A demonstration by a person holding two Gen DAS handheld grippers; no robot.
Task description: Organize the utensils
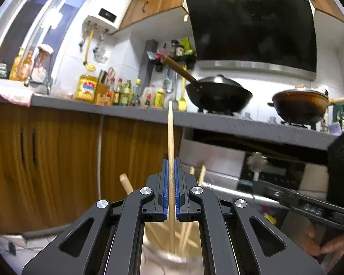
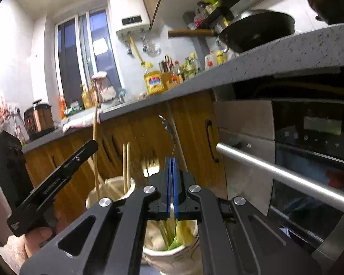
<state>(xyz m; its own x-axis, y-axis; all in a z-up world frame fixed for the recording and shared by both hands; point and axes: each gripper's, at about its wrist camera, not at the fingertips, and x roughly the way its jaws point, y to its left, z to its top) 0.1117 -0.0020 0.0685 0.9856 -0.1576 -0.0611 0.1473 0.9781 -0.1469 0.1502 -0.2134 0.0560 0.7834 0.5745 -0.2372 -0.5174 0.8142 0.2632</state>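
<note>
My left gripper (image 1: 171, 162) is shut on a single wooden chopstick (image 1: 170, 133) that stands upright, its lower end inside a white cup (image 1: 169, 255) with several other chopsticks. In the right wrist view that cup (image 2: 117, 184) and the left gripper's body (image 2: 55, 183) sit at the left. My right gripper (image 2: 172, 160) is shut on a thin metal utensil handle (image 2: 175, 137) that reaches down into a second white cup (image 2: 172, 255) holding green and yellow utensils. A gold fork (image 2: 151, 163) stands just behind.
A grey kitchen counter (image 1: 126, 111) carries oil bottles, sauces and two woks (image 1: 217, 91). Wooden cabinet doors (image 1: 57, 149) lie below it. An oven with a steel bar handle (image 2: 286, 174) is at the right. The right gripper's body (image 1: 321, 204) is close at the right.
</note>
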